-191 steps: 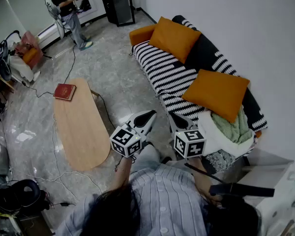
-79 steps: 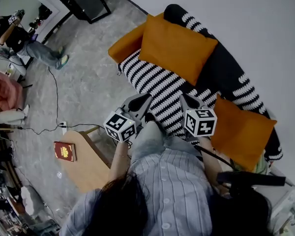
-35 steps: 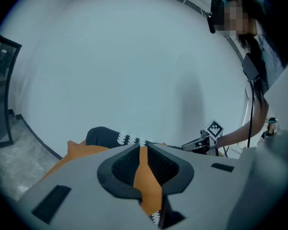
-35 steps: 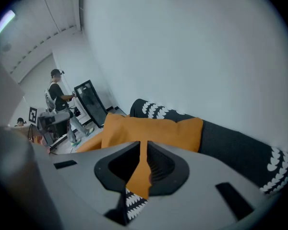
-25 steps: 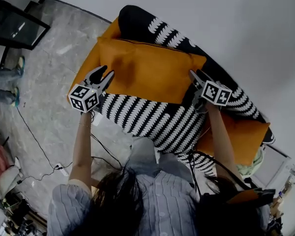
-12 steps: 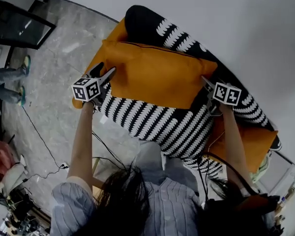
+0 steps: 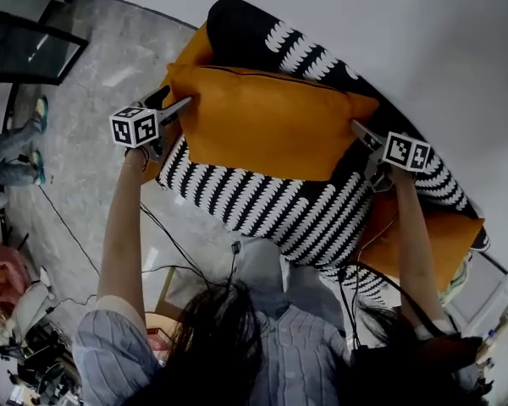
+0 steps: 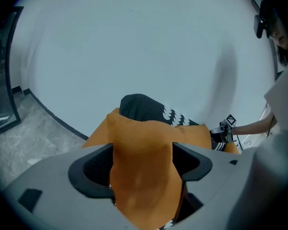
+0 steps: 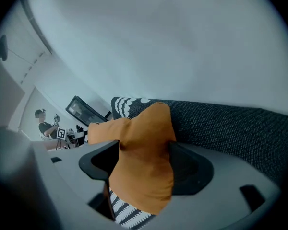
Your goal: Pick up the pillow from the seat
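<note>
SOFA, MID-GRASP: A person leans over the striped sofa (image 7: 262,203) w/ a gripper at each end of the big orange pillow (image 7: 271,121). The pillow is propped on the seat against the backrest, at the sofa's far-left end. The left gripper (image 7: 176,102) is at the pillow's left corner & the right gripper (image 7: 361,134) at its right corner.

Both sets of fingers have just been opening & now stand spread wide. Each gripper's own view shows an orange corner pushed in between the fingers, filling the gap, w/ no sign of a squeeze on it yet.

Vs a sec ago, the left gripper has come in from just off the edge onto the corner, & the right gripper sits a bit lower on its side. The pillow is about where it was & hasn't left the seat.

Reading: approach looks done & the grasp is next. The fingers would need to close on both corners before any lift. A second orange pillow (image 7: 415,244) lies further right on the sofa, apart from both grippers.
</note>
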